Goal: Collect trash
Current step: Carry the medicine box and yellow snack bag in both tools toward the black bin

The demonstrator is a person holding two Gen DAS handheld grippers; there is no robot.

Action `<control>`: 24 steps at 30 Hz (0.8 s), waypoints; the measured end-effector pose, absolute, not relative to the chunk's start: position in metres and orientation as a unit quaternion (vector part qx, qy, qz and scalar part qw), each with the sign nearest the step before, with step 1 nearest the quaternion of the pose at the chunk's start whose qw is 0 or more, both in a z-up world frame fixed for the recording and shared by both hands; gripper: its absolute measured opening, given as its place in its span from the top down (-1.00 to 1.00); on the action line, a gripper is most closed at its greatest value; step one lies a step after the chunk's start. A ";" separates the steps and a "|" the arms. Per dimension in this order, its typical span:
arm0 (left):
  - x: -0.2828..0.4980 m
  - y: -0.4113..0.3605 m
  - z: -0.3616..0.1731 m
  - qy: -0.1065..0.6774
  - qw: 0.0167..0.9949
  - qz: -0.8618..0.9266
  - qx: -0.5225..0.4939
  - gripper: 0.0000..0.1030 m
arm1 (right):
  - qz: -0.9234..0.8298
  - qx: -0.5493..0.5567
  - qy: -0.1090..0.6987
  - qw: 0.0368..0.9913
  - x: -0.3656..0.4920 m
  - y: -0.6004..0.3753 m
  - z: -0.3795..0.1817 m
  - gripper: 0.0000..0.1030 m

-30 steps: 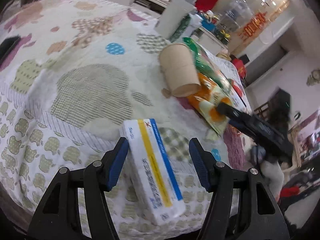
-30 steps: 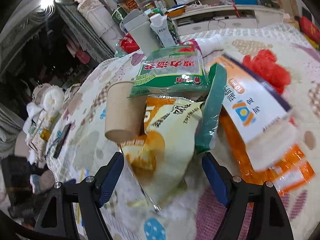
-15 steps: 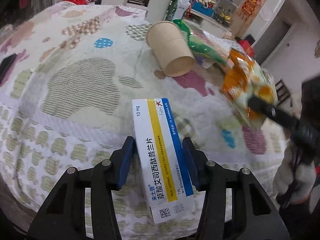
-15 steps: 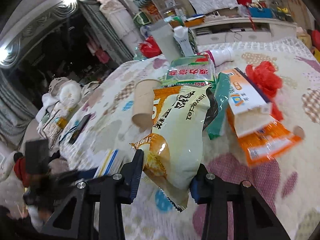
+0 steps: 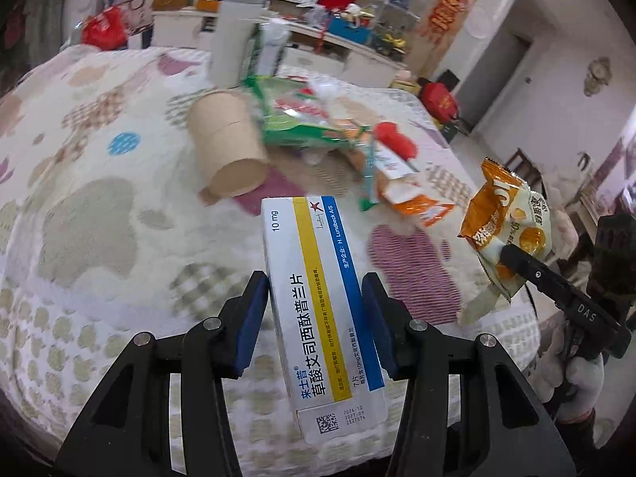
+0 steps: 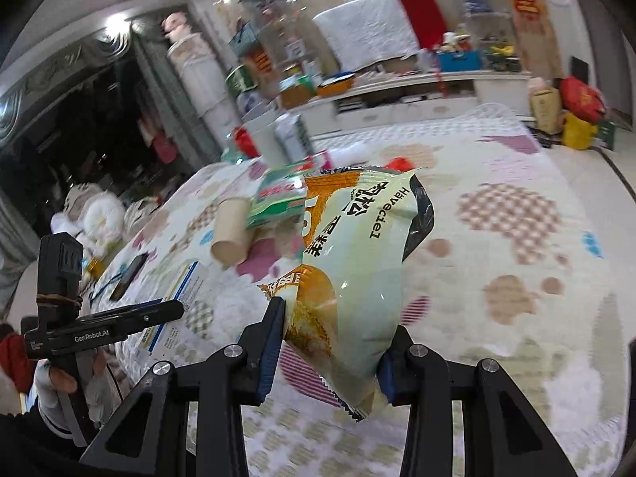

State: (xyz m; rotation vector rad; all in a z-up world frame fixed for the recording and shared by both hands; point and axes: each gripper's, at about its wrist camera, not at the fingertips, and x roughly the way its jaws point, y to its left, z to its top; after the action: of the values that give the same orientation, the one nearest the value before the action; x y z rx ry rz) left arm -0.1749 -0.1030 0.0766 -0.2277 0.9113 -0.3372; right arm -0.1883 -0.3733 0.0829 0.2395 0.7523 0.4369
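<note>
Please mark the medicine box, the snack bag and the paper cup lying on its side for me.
medicine box (image 5: 322,290), left wrist view: on its yellow stripe, between the pads.
snack bag (image 6: 357,262), right wrist view: on its pale green front.
paper cup (image 5: 226,147), left wrist view: on its brown side wall.

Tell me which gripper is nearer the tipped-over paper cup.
Left. The left gripper, shut on the medicine box, sits just before the paper cup; the right gripper, holding the snack bag, hangs farther aside.
</note>
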 end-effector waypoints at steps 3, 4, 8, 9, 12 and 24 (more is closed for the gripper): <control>-0.172 -0.122 0.082 0.431 0.879 -0.179 -0.096 0.09 | 0.194 0.127 0.358 0.905 -0.195 -0.392 0.084 0.24; -0.173 -0.129 0.084 0.429 0.880 -0.184 -0.090 0.09 | 0.190 0.128 0.357 0.906 -0.196 -0.395 0.086 0.24; -0.168 -0.155 0.092 0.421 0.882 -0.203 -0.070 0.09 | 0.169 0.134 0.351 0.911 -0.207 -0.416 0.089 0.24; -0.167 -0.160 0.093 0.419 0.882 -0.207 -0.066 0.09 | 0.162 0.133 0.350 0.913 -0.209 -0.421 0.090 0.24; -0.165 -0.180 0.097 0.416 0.881 -0.220 -0.052 0.09 | 0.147 0.130 0.348 0.917 -0.211 -0.433 0.090 0.24; -0.158 -0.257 0.102 0.410 0.869 -0.277 -0.006 0.09 | 0.089 0.159 0.341 0.922 -0.234 -0.489 0.087 0.23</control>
State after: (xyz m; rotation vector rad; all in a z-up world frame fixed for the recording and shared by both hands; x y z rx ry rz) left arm -0.1576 -0.2565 0.1018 -0.0128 0.8589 -0.5803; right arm -0.2342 -0.4894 0.0873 0.3260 0.6993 0.1836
